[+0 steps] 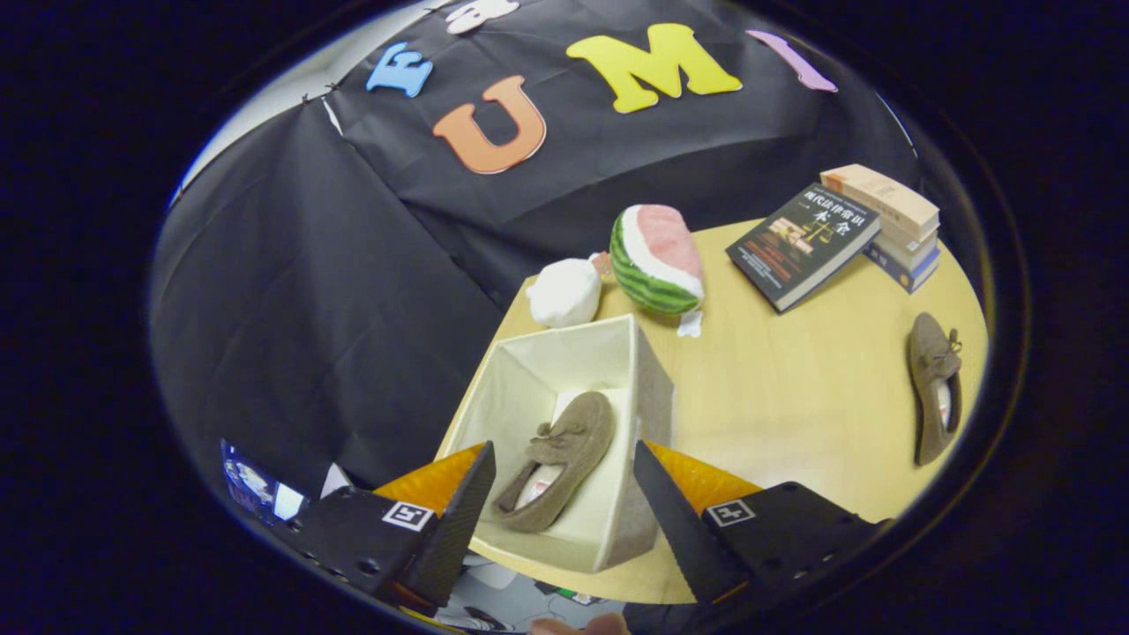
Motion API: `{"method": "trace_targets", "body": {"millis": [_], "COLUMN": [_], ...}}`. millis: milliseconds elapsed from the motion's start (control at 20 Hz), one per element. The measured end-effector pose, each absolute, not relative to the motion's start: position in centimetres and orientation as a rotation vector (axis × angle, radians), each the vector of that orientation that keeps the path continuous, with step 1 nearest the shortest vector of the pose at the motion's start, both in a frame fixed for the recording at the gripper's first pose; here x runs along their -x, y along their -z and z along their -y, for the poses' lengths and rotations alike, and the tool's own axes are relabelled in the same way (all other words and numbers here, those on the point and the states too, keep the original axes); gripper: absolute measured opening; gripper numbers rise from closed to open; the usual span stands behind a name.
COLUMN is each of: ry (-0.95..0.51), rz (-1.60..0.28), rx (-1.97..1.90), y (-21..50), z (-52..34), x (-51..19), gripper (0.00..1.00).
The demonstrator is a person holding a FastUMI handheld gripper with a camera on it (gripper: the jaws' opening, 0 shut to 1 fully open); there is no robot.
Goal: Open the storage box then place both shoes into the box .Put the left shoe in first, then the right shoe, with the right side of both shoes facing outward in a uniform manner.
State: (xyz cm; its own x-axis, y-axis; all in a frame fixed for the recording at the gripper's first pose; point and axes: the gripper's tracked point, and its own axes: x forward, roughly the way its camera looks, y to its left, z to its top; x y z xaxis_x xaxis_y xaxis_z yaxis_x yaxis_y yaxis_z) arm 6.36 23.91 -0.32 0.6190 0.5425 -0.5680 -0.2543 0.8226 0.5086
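- Low in the frame's centre, the gripper (564, 494) hangs spread and empty above the storage box (648, 388), left shoe (560, 459) inside.
- Next, judged: approach the right shoe (933, 388), far right on the desk (794, 388), and grip mid-body, orientation matching.

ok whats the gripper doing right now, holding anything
gripper: open, holding nothing; its fingers stand apart above the open beige fabric storage box, with the brown suede loafer lying inside the box between them.

Watermelon toy (658, 260), white ball (564, 293), books (838, 234) on table (794, 388).
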Motion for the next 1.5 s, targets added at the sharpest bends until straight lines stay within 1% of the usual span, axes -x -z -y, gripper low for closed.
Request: {"method": "trace_targets", "body": {"millis": [250,400,650,900,1050,1250,1400,1500], "ry": [-0.409,-0.331,-0.211,-0.096,-0.041,-0.015,-0.035,-0.046], "rz": [-0.698,-0.649,-0.639,-0.692,-0.765,-0.830,-0.884,-0.911], "rx": [-0.361,-0.308,-0.171,-0.105,-0.121,-0.108,-0.097,-0.095], "y": [-1.3,-0.9,1.5,6.4,9.9,13.0,15.0,15.9], "z": [-15.2,-8.7,1.3,10.5,14.0,16.3,16.2,16.2], "x": [-7.2,-8.3,-7.9,-7.7,-7.5,-8.2,-8.6,-8.5], "gripper": [0.96,0.96,0.96,0.96,0.96,0.96,0.96,0.95]}}
